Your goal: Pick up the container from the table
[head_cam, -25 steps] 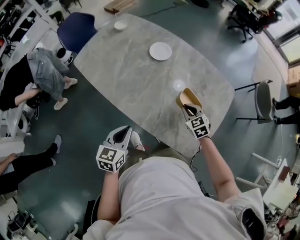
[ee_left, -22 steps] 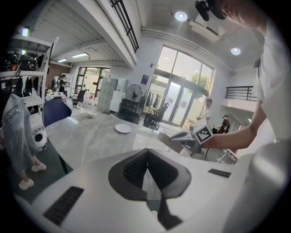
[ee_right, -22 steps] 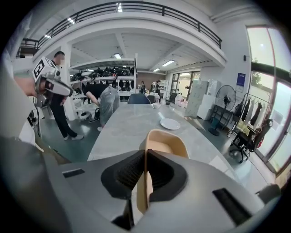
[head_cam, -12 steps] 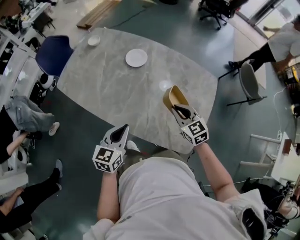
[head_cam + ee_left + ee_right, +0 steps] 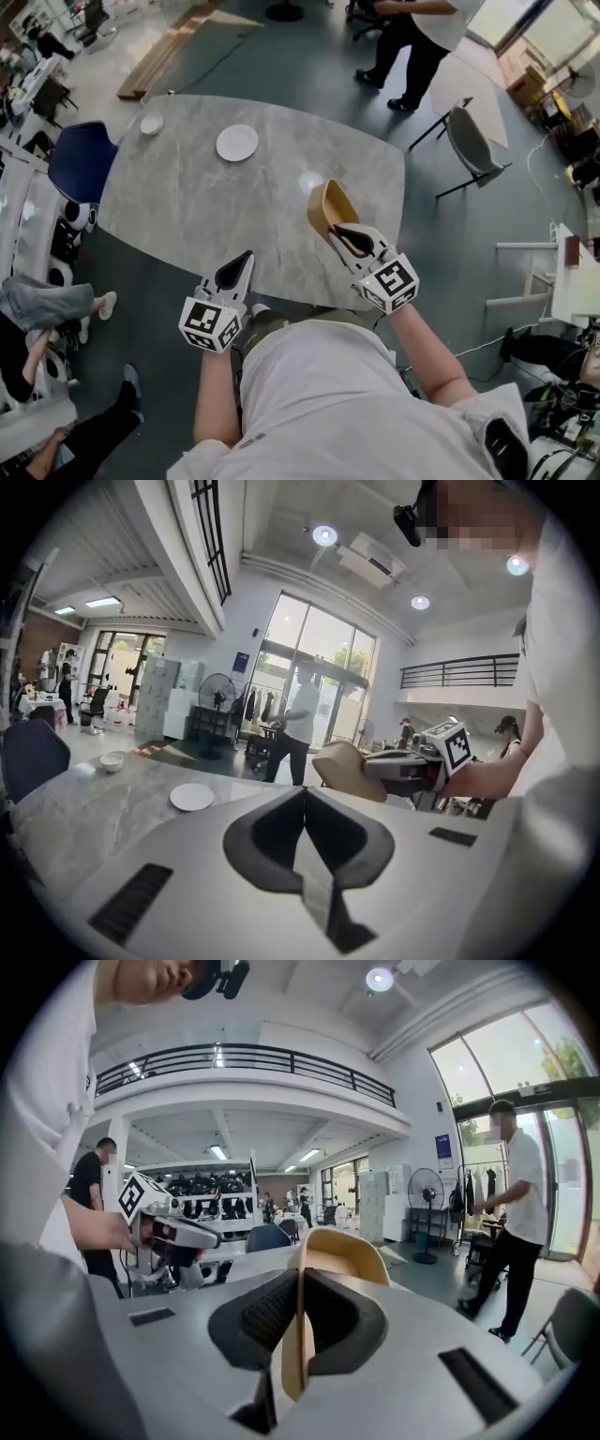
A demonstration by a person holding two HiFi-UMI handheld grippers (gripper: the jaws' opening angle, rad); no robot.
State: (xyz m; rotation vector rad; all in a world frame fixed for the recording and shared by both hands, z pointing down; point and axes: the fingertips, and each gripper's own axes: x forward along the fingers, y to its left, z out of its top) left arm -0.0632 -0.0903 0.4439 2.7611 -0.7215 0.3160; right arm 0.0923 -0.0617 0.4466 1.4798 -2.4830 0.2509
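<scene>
Marble table (image 5: 187,216) below: right gripper (image 5: 339,232), frame centre, pinches the tan container (image 5: 323,206) by its rim, seemingly airborne; keep it level. Left gripper (image 5: 244,261) pressed together, empty.

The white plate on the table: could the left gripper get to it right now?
Probably yes: the left gripper is empty, jaws together, and only bare table lies between it and the plate. It is a long reach, though.
</scene>
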